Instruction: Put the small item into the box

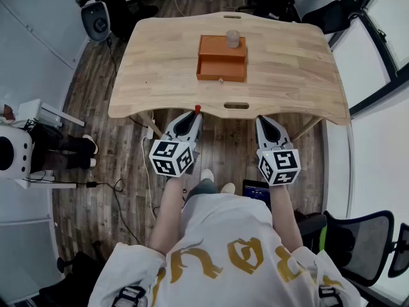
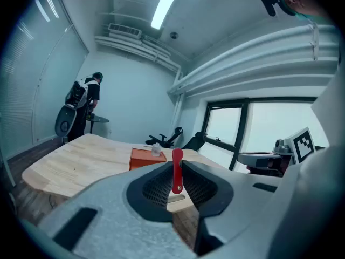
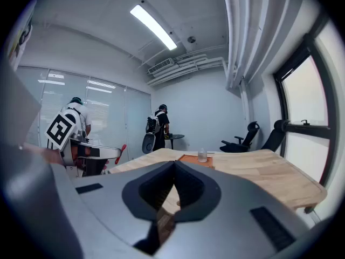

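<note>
Transport is in hand: a small red item is pinched upright in the left tool, just short of the near edge of the tabletop. The right tool is closed on nothing. Next, a reach far to the orange box and a release inside are called for.

I see a light wooden table standing on a dark plank floor. One black office chair stands at the right side, and more black chairs stand behind the table. Large windows run along one wall. The walls are pale, and a long ceiling lamp is lit.
</note>
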Motion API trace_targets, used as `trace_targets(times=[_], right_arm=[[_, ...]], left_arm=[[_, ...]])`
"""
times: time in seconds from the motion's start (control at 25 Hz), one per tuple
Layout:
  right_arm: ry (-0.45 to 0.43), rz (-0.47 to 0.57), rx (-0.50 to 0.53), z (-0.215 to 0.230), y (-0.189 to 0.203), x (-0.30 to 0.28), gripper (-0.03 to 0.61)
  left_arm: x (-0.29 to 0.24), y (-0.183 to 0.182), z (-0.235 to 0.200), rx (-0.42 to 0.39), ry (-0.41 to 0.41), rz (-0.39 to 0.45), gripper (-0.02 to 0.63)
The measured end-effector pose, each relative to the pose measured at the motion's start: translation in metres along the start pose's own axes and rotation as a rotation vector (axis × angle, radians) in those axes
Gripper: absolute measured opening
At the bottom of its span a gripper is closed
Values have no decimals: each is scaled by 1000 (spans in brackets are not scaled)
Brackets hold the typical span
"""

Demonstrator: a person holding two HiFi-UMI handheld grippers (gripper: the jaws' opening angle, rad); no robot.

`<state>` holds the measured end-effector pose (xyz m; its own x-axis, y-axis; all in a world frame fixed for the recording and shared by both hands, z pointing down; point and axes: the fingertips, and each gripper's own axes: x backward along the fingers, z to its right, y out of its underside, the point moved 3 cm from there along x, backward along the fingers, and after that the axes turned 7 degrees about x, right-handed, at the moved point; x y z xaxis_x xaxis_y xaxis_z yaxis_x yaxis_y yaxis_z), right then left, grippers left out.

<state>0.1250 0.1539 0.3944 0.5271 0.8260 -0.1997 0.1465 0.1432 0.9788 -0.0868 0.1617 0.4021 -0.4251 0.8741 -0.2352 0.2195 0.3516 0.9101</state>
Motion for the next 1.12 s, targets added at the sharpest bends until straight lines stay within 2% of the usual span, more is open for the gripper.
trace_targets(times=[0.32, 0.48, 0.6, 0.72, 0.88, 1.12], right_arm=[[-29, 5, 2, -1, 0, -1, 11], [-66, 12, -69, -3, 1, 1, 11], [-95, 18, -83, -2, 2, 3, 12], [-89, 1, -57, 2, 6, 3, 12], [-83, 3, -73, 17, 3, -5, 12], [-73, -17, -93, 38, 9, -37, 12]], left_arm=[[3, -5, 2, -9, -9, 26, 52], [6, -13, 7, -8, 1, 42, 52], [3, -10, 12, -7, 16, 29, 52], [-6, -2, 15, -6, 27, -2, 52], [-20, -7, 17, -15, 41, -6, 52], [-48, -6, -9, 7, 31, -37, 52]])
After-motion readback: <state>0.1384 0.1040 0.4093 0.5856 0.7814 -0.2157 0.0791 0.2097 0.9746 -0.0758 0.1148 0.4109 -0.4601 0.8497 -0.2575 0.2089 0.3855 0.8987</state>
